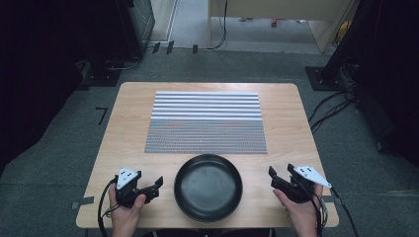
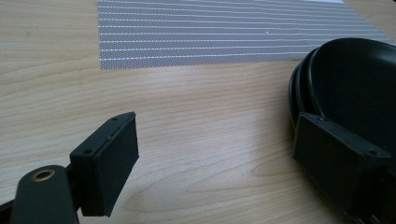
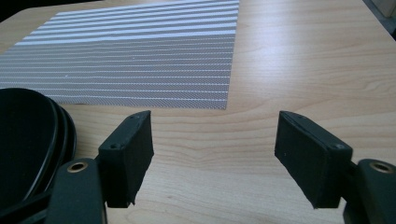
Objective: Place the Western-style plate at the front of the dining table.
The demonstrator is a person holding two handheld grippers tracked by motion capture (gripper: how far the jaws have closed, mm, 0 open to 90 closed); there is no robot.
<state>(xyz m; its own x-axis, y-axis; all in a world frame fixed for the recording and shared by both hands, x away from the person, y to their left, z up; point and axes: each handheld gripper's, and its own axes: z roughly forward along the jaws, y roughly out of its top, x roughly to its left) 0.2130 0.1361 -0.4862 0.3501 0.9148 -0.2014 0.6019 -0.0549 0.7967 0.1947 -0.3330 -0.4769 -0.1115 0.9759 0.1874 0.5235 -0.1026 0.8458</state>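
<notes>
A black round dish [image 1: 208, 186] sits on the wooden table [image 1: 286, 123] near its front edge; its rim looks layered, like stacked dishes [image 2: 355, 79]. My left gripper [image 1: 155, 186] rests just left of the dish. Its jaws are open and hold nothing [image 2: 217, 140], and the right jaw stands close in front of the dish's rim. My right gripper [image 1: 279, 173] is to the right of the dish. It is open too, with bare wood between its pads [image 3: 215, 135], and the dish [image 3: 23, 140] lies off to the left of its jaws.
A grey and white striped placemat [image 1: 206, 122] lies flat across the middle of the table, beyond the dish. Bare wood surrounds it on both sides. Grey carpet, cables and dark equipment stands border the table.
</notes>
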